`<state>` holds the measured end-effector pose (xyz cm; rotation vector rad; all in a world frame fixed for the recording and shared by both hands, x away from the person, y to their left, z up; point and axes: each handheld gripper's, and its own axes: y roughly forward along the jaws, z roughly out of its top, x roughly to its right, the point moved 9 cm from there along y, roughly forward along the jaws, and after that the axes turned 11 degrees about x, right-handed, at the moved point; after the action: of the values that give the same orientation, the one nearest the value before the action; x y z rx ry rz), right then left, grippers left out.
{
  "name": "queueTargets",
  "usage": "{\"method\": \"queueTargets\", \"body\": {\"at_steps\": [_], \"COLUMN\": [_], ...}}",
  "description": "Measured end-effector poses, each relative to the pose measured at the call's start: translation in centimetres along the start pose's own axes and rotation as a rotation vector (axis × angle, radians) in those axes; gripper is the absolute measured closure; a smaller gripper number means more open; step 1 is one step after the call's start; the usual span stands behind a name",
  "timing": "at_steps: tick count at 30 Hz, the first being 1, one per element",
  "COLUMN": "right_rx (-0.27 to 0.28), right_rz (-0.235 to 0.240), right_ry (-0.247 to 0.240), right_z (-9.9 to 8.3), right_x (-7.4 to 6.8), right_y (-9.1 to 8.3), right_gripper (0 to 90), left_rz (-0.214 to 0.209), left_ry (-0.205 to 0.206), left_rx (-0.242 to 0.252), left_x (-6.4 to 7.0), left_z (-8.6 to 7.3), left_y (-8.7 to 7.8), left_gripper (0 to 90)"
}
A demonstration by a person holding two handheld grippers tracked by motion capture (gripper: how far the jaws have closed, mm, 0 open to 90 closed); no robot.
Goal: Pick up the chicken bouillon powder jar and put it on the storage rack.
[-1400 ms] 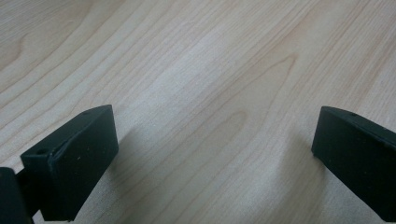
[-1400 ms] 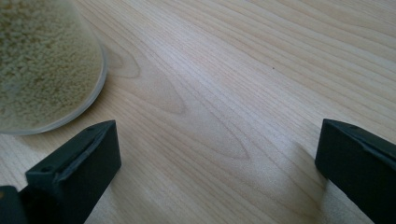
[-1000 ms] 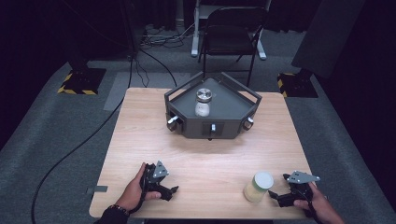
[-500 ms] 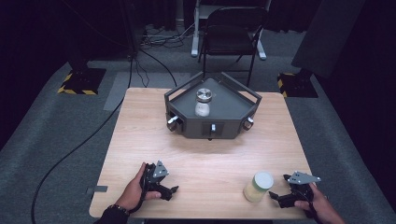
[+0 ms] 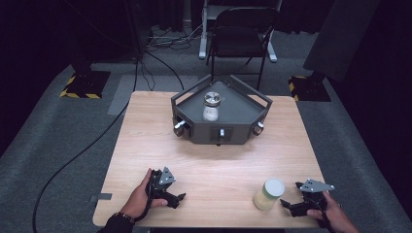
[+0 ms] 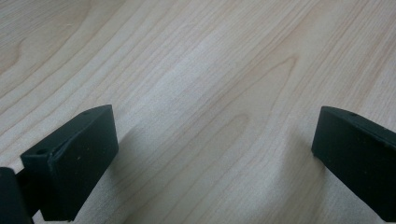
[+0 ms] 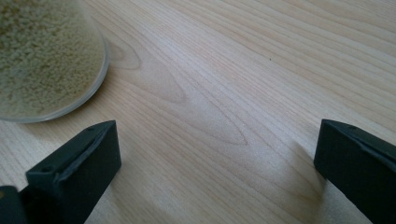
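Resting near the table's [image 5: 145,126] front left corner, the left gripper [image 5: 176,198] has jaws spread over bare wood. Further right, by the front edge, the jar [image 5: 268,194] stands upright, just left of the right gripper [image 5: 287,206], the nearer one, jaws spread, empty.

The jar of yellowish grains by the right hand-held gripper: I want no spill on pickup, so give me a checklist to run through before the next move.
1. Right hand-held gripper open: ok, jaws wide apart.
2. Clear jar of yellowish grains with a pale lid upright on the light wooden table: ok.
3. Jar between the right jaws: not ok, it sits off to one side in the right gripper view.
4. Lid tight: cannot tell.
5. Left hand-held gripper open and free: ok.
6. Dark grey tray holding a metal-lidded jar stands apart from the grain jar: ok.
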<state>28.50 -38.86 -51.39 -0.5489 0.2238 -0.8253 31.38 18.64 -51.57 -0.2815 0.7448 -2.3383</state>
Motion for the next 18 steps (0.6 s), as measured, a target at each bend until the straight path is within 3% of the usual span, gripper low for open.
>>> {"method": "queueTargets", "body": {"at_steps": [5, 13, 18], "right_rx": [0.01, 0.116, 0.152], "right_rz": [-0.015, 0.045, 0.1], "right_ry": [-0.006, 0.012, -0.033], "right_z": [0.2, 1.4, 2.4], "right_x": [-0.2, -1.0, -2.1], "right_y": [-0.4, -2.2, -2.9], "right_gripper": [2.4, 2.5, 2.6], "left_rz": [0.0, 0.0, 0.0], "left_ry": [0.0, 0.0, 0.0], "left_rx": [0.0, 0.0, 0.0], "left_x": [0.0, 0.0, 0.0], "left_z": [0.0, 0.0, 0.0], "left_y": [0.0, 0.0, 0.0], "left_gripper": [0.0, 0.0, 0.0]}}
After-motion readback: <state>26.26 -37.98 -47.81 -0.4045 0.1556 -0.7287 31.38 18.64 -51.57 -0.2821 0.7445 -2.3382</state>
